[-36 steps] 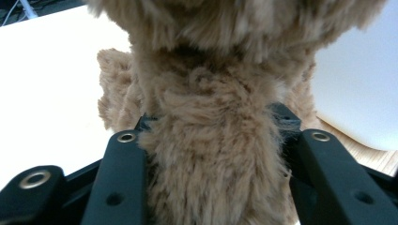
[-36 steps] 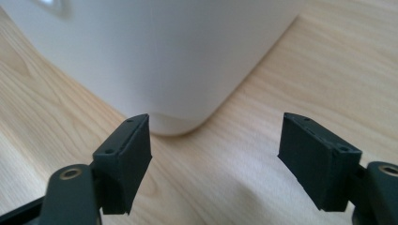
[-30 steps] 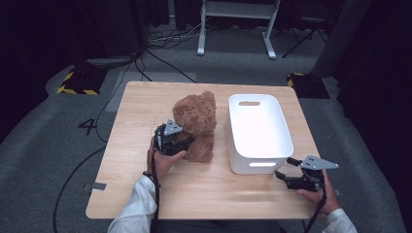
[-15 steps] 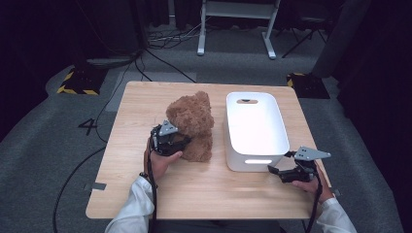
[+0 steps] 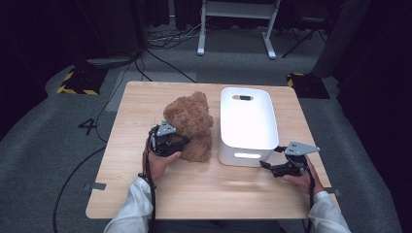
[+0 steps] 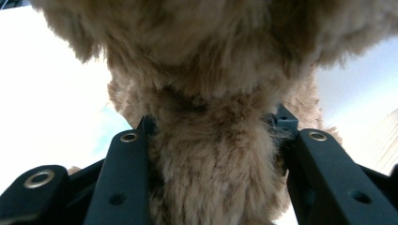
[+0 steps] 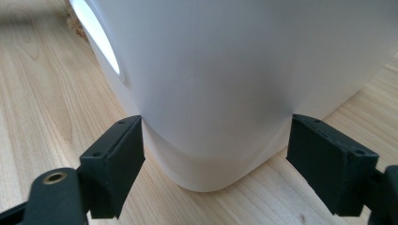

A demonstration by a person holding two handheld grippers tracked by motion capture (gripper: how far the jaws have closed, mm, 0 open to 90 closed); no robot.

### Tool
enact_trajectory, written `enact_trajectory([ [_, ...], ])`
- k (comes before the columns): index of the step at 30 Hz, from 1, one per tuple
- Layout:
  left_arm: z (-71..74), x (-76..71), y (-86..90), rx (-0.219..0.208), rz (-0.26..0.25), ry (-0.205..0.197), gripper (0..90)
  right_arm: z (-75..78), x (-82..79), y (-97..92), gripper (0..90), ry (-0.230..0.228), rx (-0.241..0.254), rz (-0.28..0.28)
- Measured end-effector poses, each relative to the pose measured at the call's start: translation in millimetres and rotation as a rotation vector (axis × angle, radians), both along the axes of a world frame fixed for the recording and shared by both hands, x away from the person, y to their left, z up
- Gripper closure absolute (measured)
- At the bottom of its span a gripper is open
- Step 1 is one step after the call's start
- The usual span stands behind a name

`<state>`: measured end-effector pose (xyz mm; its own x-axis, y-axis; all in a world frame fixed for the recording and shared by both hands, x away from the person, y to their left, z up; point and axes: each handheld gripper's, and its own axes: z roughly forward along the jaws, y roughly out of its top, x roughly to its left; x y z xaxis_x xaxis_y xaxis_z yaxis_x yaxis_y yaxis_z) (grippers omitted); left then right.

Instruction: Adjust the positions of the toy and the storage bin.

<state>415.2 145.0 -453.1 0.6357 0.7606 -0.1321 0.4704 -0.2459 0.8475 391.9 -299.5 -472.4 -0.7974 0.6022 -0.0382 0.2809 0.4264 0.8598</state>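
The white bin [image 5: 245, 124] is my landmark; it stands on the bench [image 5: 145, 102] right of the middle, its long sides running away from me. The teddy bear [image 5: 191, 125] sits just beside the bin's left wall, upright. Bare wood lies open on the bear's far side from the bin and in front of both things, toward the near edge. On the bin's right only a narrow strip of bench runs to the edge.

My left gripper [image 5: 176, 141] comes in level from the bear's left and is clenched on the bear's body, fur bulging between the jaws in the left gripper view [image 6: 213, 154]. My right gripper [image 5: 266, 165] lies low and level at the bin's near right corner, jaws spread wide to either side of that corner without pressing it [image 7: 213, 136].

Against a second ago, the right gripper has slid in from the bench's right edge toward the bin; the left has kept its place.
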Motion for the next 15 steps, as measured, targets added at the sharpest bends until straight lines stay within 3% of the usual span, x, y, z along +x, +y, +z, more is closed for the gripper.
enact_trajectory([
  [4,-0.4,0.0,0.1,-0.003,0.000,-0.001,56.6,0.7,-1.2,2.8,20.8,-0.009,0.003,0.001],
  [9,-1.2,-0.2,-0.5,-0.008,0.002,-0.004,56.6,0.9,-4.9,-9.2,22.1,0.000,0.007,-0.006],
  [15,-2.0,1.4,-1.4,-0.013,0.002,-0.006,57.0,-12.3,-3.3,-29.8,21.3,0.061,-0.041,-0.107],
])
